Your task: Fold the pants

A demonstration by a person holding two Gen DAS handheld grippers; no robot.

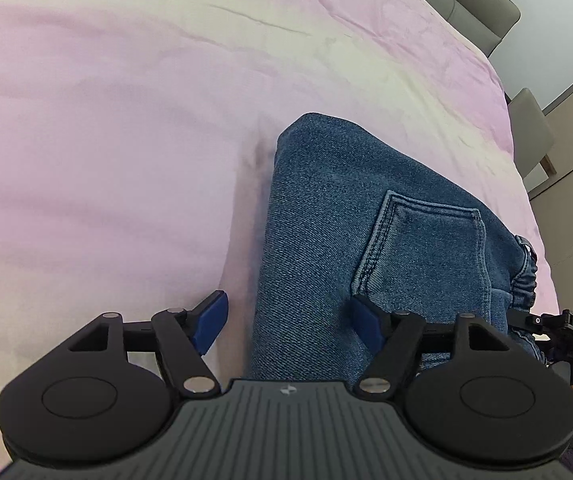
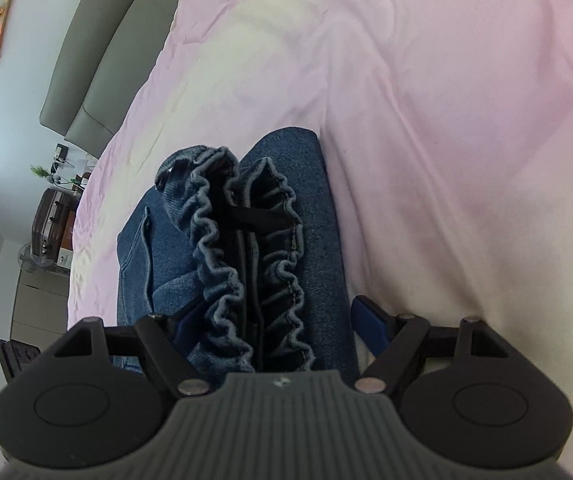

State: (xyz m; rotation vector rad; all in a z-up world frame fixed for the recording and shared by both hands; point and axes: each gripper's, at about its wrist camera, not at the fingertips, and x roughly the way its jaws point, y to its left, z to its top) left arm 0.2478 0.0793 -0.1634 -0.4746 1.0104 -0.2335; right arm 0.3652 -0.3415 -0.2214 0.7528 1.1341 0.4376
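Observation:
Blue denim pants lie folded on a pink bedsheet, back pocket up. My left gripper is open, its blue pads straddling the folded edge of the pants: one pad over the sheet, the other over the denim. In the right wrist view the pants show their ruffled elastic waistband facing me. My right gripper is open around the waistband end, with the left pad partly hidden behind the denim and the right pad beside it over the sheet.
The pink sheet stretches wide around the pants. A grey headboard runs along the far side. A chair and cabinet stand beyond the bed edge. A suitcase and drawers sit by the wall.

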